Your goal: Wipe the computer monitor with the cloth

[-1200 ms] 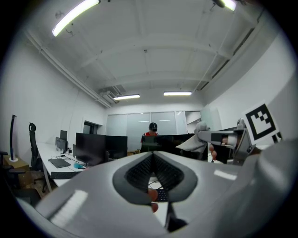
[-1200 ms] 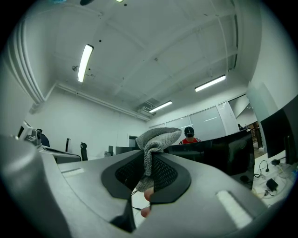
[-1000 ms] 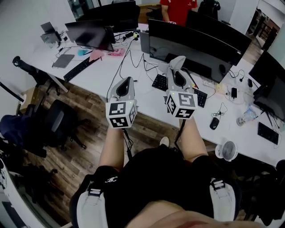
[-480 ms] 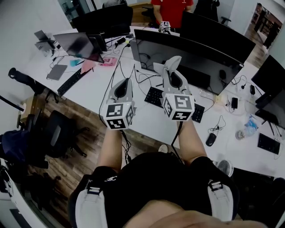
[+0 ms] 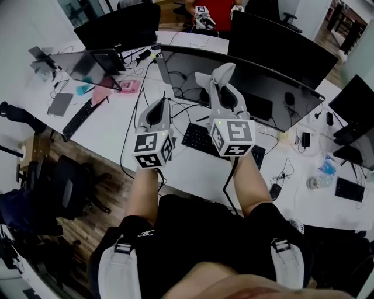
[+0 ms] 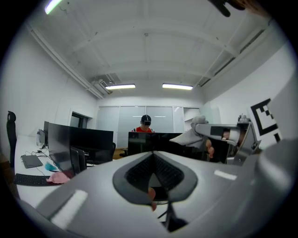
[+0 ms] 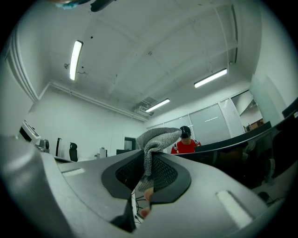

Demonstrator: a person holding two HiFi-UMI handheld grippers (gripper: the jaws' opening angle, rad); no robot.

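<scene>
A wide curved black monitor (image 5: 266, 93) stands on the white desk (image 5: 117, 125) ahead of me. My right gripper (image 5: 221, 76) is shut on a grey cloth (image 5: 215, 77), which is bunched at the jaw tips and held up in front of the screen's left half. In the right gripper view the cloth (image 7: 157, 139) hangs between the closed jaws of that gripper (image 7: 148, 162). My left gripper (image 5: 160, 106) hovers over the desk, left of the right one, shut and holding nothing. The left gripper view shows its own jaws (image 6: 153, 155) meeting, the monitor (image 6: 149, 142) beyond, and the cloth (image 6: 193, 132) at right.
A black keyboard (image 5: 197, 136) lies under the grippers, a mouse (image 5: 276, 191) to its right. More monitors (image 5: 120, 26) and a laptop (image 5: 82, 64) stand at left and behind. A person in a red shirt (image 5: 219, 11) holds grippers across the desks. An office chair (image 5: 64, 187) is at left.
I have come closer to the desk. Both grippers moved forward and up towards the curved monitor, the right one carrying the cloth in front of the screen.
</scene>
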